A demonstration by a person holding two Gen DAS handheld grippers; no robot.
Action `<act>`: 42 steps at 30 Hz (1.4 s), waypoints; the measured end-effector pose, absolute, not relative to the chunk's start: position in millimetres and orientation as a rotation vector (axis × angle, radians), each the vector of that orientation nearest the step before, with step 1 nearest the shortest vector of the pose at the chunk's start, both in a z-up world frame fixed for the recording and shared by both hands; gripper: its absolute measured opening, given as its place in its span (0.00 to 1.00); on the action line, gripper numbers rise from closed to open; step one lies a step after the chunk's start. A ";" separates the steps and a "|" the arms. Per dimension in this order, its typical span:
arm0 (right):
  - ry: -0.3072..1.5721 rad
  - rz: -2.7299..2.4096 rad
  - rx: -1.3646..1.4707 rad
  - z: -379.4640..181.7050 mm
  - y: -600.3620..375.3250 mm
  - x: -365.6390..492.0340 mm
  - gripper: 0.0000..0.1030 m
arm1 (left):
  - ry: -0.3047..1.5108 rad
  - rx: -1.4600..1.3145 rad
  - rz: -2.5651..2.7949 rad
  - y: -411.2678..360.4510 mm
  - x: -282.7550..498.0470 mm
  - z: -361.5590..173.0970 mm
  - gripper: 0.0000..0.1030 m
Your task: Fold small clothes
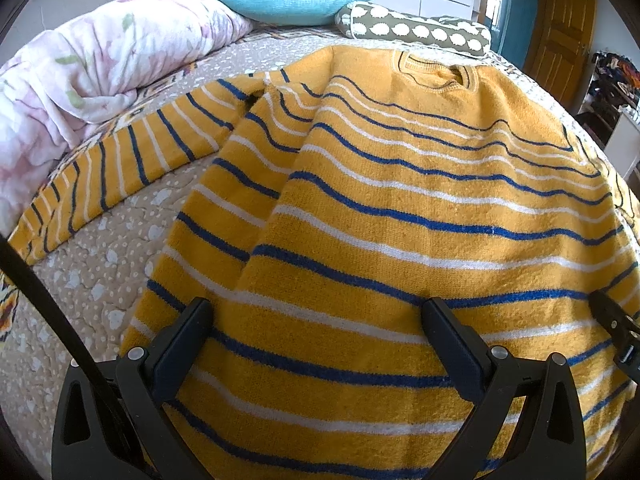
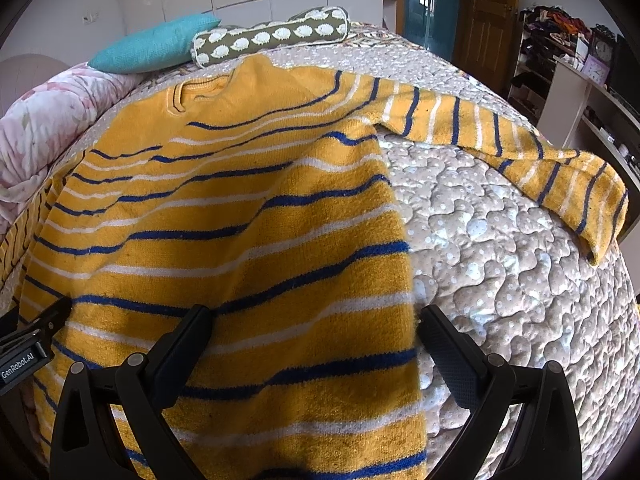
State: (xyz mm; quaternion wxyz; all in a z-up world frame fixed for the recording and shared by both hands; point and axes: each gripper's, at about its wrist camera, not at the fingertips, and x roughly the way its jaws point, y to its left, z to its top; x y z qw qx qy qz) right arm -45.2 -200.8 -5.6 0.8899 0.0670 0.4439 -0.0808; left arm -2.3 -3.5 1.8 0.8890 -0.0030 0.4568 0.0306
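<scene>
A yellow sweater (image 1: 400, 208) with blue and white stripes lies flat on the bed, neck away from me; it also shows in the right wrist view (image 2: 240, 240). Its left sleeve (image 1: 120, 168) stretches out to the left, its right sleeve (image 2: 520, 148) to the right. My left gripper (image 1: 316, 312) is open, fingers spread over the sweater's lower left body. My right gripper (image 2: 316, 316) is open over the sweater's lower right edge, one finger over the sweater, the other over the quilt. Each gripper's tip shows at the edge of the other's view.
The bed has a beige quilted cover (image 2: 500, 260). A pink floral blanket (image 1: 80, 80) is bunched at the left. A teal pillow (image 1: 292, 0) and a patterned bolster (image 1: 416, 28) lie at the head. Shelves (image 2: 580, 60) and a wooden door (image 2: 484, 12) stand at the right.
</scene>
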 end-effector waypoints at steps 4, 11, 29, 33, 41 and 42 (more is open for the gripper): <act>0.917 -0.176 0.119 -5.8 -197.4 -50.1 1.00 | 0.901 0.015 0.016 -5.5 -13.6 14.6 0.83; 0.934 -0.181 0.112 -6.3 -195.7 -46.9 1.00 | 0.818 -0.032 -0.009 36.6 -55.4 68.0 0.71; 0.903 -0.143 0.142 43.7 -203.7 -62.9 0.88 | 0.732 -0.054 0.075 102.0 -134.1 133.8 0.80; 0.818 -0.095 0.125 77.3 -193.9 -88.0 0.88 | 0.746 -0.100 0.051 102.0 -142.8 133.6 0.80; 0.738 -0.087 0.115 91.7 -170.1 -124.7 0.88 | 0.814 -0.071 -0.003 83.1 -147.5 118.5 0.80; 0.743 -0.085 0.120 90.3 -168.7 -126.9 0.88 | 0.821 -0.065 -0.009 81.5 -147.3 116.4 0.80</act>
